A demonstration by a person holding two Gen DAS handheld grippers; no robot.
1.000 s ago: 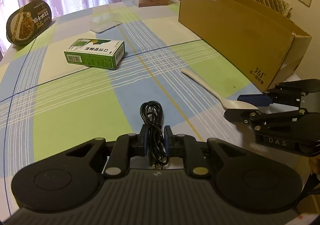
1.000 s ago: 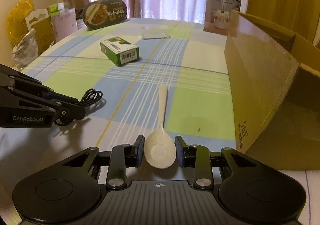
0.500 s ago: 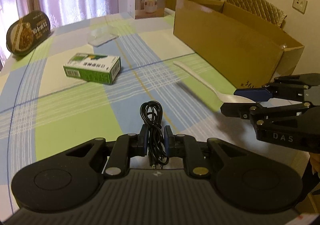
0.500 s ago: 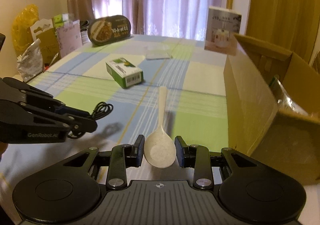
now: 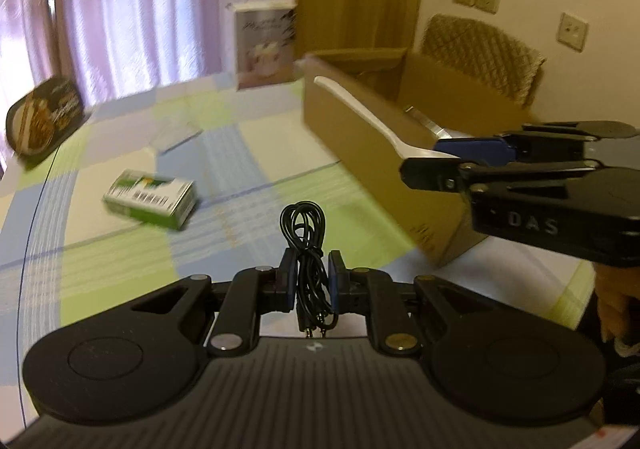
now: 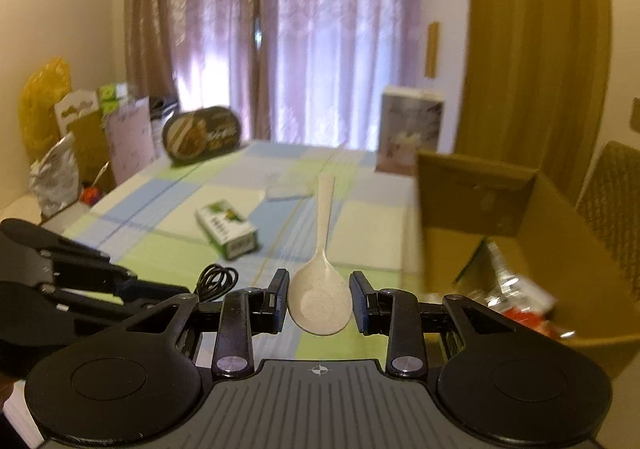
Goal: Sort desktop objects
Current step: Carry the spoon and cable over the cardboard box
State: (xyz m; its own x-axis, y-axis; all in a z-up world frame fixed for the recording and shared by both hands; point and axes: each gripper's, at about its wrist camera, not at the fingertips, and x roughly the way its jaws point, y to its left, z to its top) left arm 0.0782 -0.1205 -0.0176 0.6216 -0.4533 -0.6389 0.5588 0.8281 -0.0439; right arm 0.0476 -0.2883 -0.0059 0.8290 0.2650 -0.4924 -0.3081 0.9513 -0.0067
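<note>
We see the right tool [image 6: 319,307] clamped on the bowl of the white spoon [image 6: 322,249], lifted off the counter [image 6: 360,237]; its handle runs straight forward, away from the tool, just left of the open cardboard box [image 6: 500,217]. The left tool [image 5: 313,283] pinches a coiled black cable [image 5: 303,233], loop pointing forward. Left of the box, a green carton [image 5: 150,201] lies on the counter.

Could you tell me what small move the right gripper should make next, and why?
Probably carry the spoon rightward over the open cardboard box: the right gripper holds it lifted clear of the table, beside the box rather than above its opening.
</note>
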